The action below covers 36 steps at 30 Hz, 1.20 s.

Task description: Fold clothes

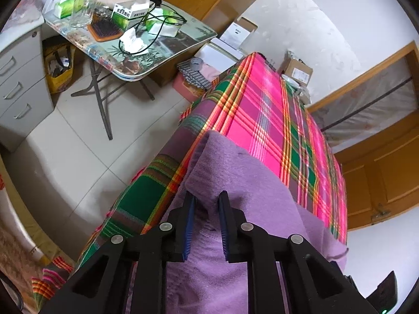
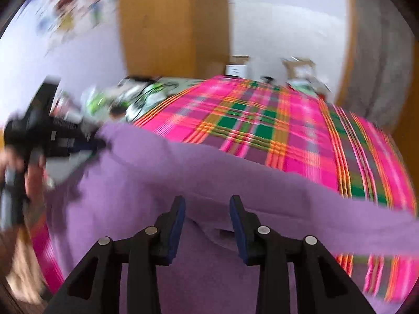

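The purple fleece garment (image 1: 235,172) is only partly folded on the plaid-covered bed (image 1: 264,99), a raised fold pinched by the left tongs (image 1: 207,198) (right tongs (image 2: 207,204) spread, empty).

Plaid bedspread (image 1: 264,110), cluttered folding table (image 1: 167,52), drawer cabinet (image 1: 21,83)

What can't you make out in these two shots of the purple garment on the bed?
- Left wrist view: the left tongs and frame edge hide the purple garment's near part.
- Right wrist view: motion blur smears the plaid bedspread; whether the right tongs touch cloth is unclear.
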Each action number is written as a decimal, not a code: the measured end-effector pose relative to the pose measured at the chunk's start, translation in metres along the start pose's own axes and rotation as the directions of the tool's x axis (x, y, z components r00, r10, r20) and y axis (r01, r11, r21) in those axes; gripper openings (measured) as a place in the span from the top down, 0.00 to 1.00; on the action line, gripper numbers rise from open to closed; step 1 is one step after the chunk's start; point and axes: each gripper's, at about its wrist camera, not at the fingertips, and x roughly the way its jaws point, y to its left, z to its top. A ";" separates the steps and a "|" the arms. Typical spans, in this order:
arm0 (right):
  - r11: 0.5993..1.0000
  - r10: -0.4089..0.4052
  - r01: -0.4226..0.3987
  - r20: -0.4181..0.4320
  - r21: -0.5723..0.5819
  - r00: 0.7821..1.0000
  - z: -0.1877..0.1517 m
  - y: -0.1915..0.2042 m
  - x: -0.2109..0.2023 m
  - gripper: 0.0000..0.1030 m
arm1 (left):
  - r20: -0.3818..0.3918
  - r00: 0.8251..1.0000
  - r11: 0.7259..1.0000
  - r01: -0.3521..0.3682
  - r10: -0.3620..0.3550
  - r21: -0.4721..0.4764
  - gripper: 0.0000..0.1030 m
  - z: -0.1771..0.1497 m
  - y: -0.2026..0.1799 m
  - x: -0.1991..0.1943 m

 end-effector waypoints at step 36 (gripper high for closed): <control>0.997 -0.046 0.049 0.072 -0.051 0.996 0.001 0.016 -0.022 0.92 | 0.060 0.997 0.997 0.034 -0.039 0.075 0.85 -0.008 -0.011 -0.027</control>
